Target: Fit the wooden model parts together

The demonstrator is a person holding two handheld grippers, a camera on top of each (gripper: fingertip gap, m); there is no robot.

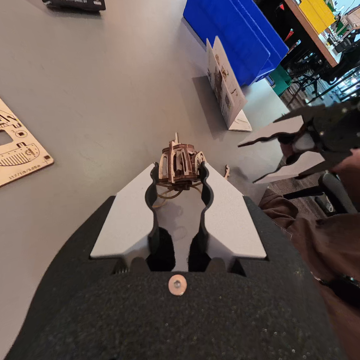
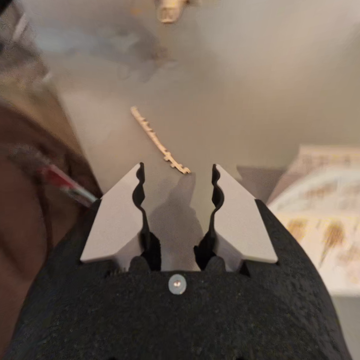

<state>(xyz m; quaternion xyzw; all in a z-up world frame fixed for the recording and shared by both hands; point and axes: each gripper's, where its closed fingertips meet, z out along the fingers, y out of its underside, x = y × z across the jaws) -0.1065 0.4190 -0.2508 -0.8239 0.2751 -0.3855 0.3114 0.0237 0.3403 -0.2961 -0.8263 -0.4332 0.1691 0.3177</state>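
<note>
A small part-built wooden model (image 1: 179, 165) with rubber bands under it sits between the tips of my left gripper (image 1: 180, 165), which is shut on it above the grey table. The model shows blurred at the top of the right wrist view (image 2: 169, 9). A thin notched wooden strip (image 2: 158, 141) lies flat on the table just ahead of my right gripper (image 2: 178, 167), which is open and empty above the table. The strip's end also shows in the left wrist view (image 1: 227, 170). The right gripper appears at the right of the left wrist view (image 1: 251, 163).
A laser-cut wooden parts sheet (image 1: 17, 148) lies at the left. A folded instruction booklet (image 1: 226, 81) stands behind the model, also at the right of the right wrist view (image 2: 315, 214). Blue bins (image 1: 239, 37) stand at the back. A brown sleeve (image 1: 311, 233) is at the right, past the table edge. The tips of one gripper are about 15 cm away from the tips of the other.
</note>
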